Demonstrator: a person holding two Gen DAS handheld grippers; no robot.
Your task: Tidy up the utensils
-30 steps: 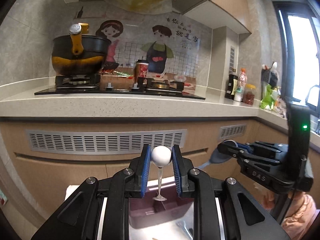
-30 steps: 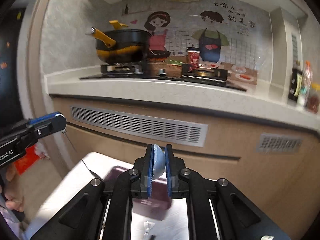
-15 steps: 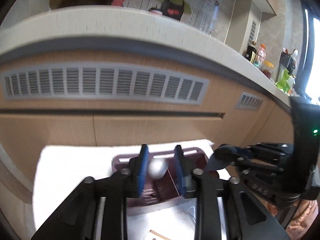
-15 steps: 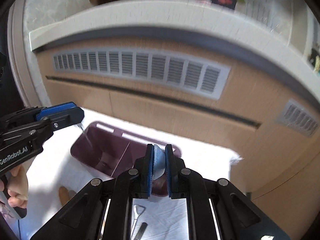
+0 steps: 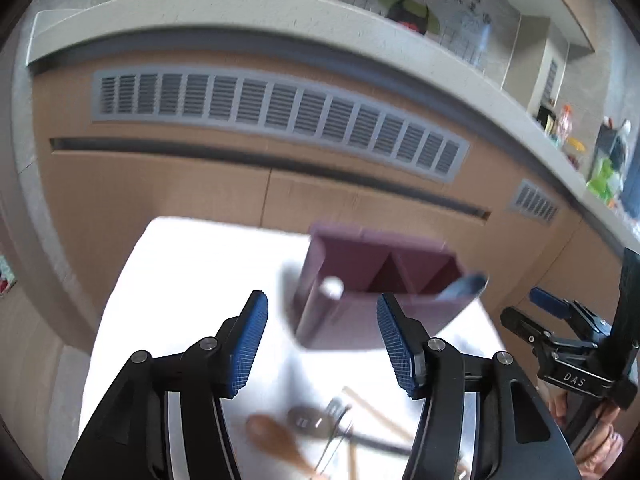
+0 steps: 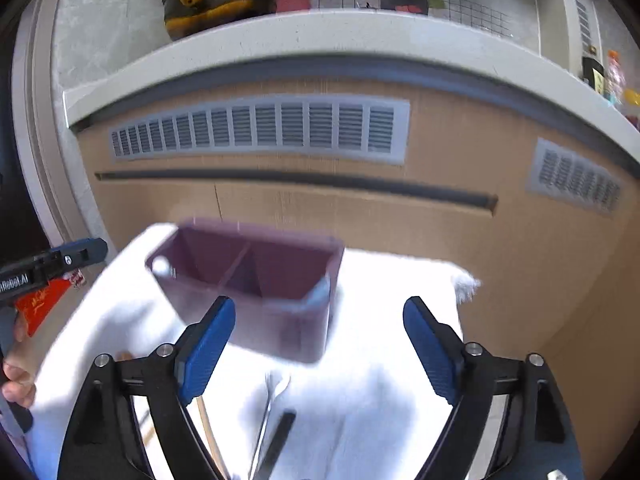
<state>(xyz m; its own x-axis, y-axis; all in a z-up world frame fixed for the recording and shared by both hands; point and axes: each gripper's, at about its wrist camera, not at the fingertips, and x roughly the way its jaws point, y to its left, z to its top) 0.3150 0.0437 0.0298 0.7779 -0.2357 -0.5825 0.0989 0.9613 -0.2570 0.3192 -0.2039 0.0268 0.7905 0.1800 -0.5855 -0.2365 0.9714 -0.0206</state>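
Purple utensil holder [image 5: 372, 312] sits on white cloth [image 5: 192, 280], just ahead of left gripper [image 5: 322, 344], ahead-left of right gripper [image 6: 316, 350]. Both jaws wide apart, empty. White-ended spoon [image 5: 331, 287] and blue spoon [image 5: 464, 286] now stand in holder; 1 s ago each was clamped. Loose utensils [image 5: 320, 428] below left gripper.

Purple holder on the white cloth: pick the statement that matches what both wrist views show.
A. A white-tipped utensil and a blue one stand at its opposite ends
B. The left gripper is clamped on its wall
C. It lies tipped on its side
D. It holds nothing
A: in the purple holder, a white-tipped utensil stands at one end and a blue one at the other; both grippers are open.
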